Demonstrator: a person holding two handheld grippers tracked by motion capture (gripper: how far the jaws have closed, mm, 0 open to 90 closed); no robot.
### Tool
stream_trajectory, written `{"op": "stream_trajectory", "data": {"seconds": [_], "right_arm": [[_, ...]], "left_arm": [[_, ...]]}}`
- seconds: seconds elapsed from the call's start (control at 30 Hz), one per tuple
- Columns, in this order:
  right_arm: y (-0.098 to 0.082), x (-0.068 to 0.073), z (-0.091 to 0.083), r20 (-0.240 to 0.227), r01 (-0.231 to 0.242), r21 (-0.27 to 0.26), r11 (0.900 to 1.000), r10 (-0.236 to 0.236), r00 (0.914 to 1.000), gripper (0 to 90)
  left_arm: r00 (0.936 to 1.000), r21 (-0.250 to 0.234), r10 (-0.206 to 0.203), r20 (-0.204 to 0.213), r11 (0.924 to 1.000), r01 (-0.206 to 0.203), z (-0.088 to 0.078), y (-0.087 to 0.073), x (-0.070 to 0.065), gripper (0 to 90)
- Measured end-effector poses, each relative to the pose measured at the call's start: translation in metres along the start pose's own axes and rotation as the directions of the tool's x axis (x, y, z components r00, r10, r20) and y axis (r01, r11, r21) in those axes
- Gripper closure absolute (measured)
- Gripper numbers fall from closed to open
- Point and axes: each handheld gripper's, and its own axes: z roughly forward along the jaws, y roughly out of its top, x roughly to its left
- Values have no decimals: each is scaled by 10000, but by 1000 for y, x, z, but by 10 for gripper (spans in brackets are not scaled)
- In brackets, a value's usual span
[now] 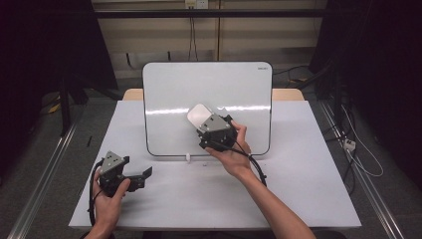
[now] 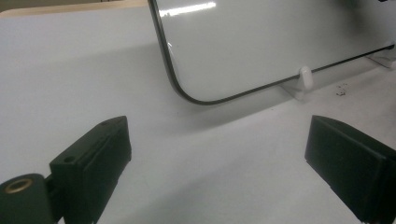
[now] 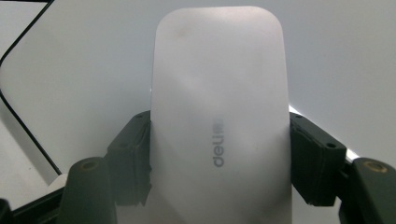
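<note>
A white table (image 1: 308, 199) carries a whiteboard (image 1: 174, 89) propped on small white feet at its far middle. The right gripper (image 1: 201, 122) has its jaws clamped on the sides of a white eraser (image 1: 199, 115), which lies against the board's lower middle. The left gripper (image 1: 142, 175) rests at the table's near left, jaws wide apart and holding nothing. Around the table are grey floor, cables at right, dark curtains and a pale far wall.

The eraser (image 3: 219, 121) hides the whiteboard (image 3: 93, 56) behind it; its near end is cut off.
</note>
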Motion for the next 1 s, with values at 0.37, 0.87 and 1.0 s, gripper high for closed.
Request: {"op": "stream_trajectory", "data": {"seconds": [0.37, 0.87, 1.0], "right_arm": [[-14, -28, -16, -19, -1029, -34, 9947, 1029, 9947, 317], [-39, -53, -39, 700, -1230, 202, 9922, 1213, 9901, 318], [-47, -59, -45, 894, -1313, 208, 9911, 1290, 9876, 318]], "left_arm": [[9999, 58, -103, -48, 9999, 103, -1, -2, 3, 69], [10000, 75, 16, -39, 10000, -16, 1, -1, 0, 70], [10000, 14, 30, -66, 10000, -30, 0, -1, 0, 70]]}}
